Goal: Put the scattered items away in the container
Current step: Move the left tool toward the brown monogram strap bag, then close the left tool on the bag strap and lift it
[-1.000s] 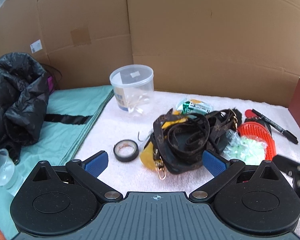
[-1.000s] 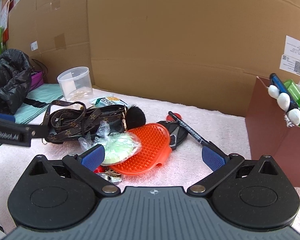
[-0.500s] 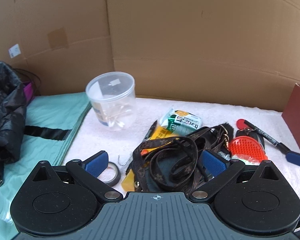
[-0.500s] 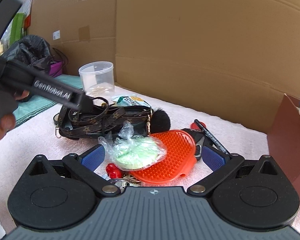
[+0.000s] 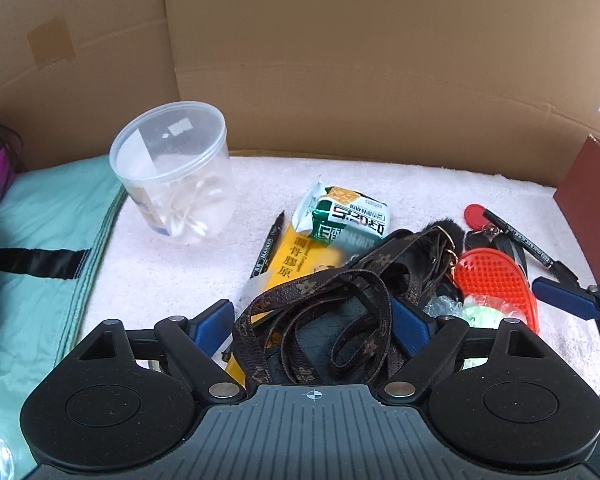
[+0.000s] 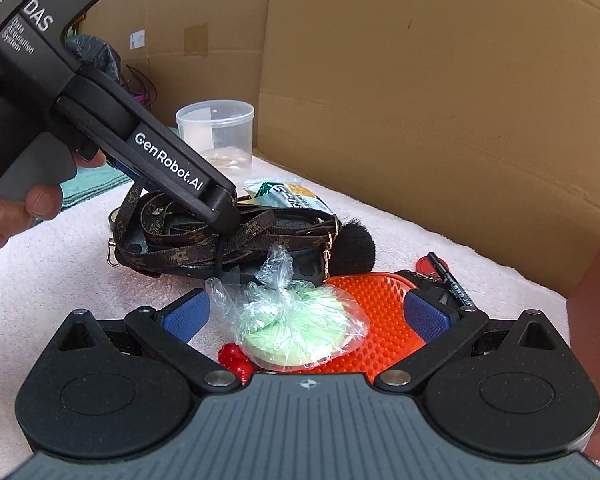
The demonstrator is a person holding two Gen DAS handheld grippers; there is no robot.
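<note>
Pink towel [image 5: 172,280] before cardboard wall [image 5: 380,80]; both grippers' fingers [image 5: 214,322] wide, left closing around strap [image 5: 320,320].

The brown box [image 6: 598,320] is cut off at the right edge; the strap pile [image 5: 320,312] hides the yellow packet's [image 5: 296,268] lower part.

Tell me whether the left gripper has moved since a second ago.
Yes. The left gripper has advanced toward the clear tub, now straddling the brown strap, jaws just closing.
</note>
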